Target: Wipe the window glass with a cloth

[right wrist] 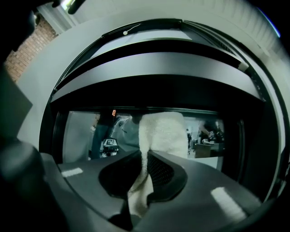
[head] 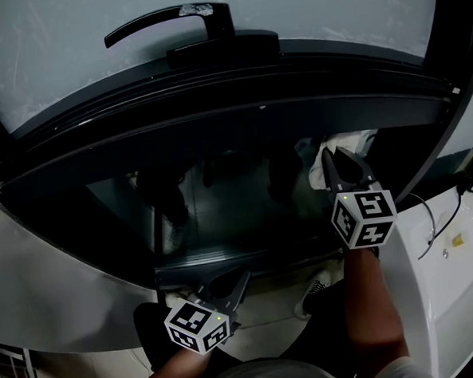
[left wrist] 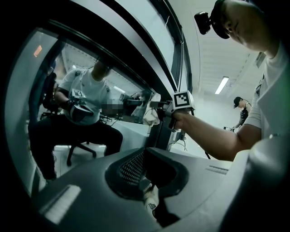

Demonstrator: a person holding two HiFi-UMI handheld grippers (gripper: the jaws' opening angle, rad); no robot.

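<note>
A white cloth (head: 361,143) is pinched in my right gripper (head: 332,161), which presses it onto the dark window glass (head: 221,201) near the pane's right side. The right gripper view shows the cloth (right wrist: 163,131) running up out of the shut jaws of the right gripper (right wrist: 146,154) and spreading flat on the glass (right wrist: 81,136). My left gripper (head: 240,278) hangs low, below the pane's bottom edge, its jaws shut with nothing held. From the left gripper (left wrist: 144,152) I see the right gripper (left wrist: 158,106) and the cloth (left wrist: 152,117) at the glass.
A black window handle (head: 162,22) sits above on the dark frame (head: 239,104). White wall with thin cables (head: 430,220) lies right of the frame. A seated person (left wrist: 81,104) shows in the glass. Another person (left wrist: 240,106) stands far off.
</note>
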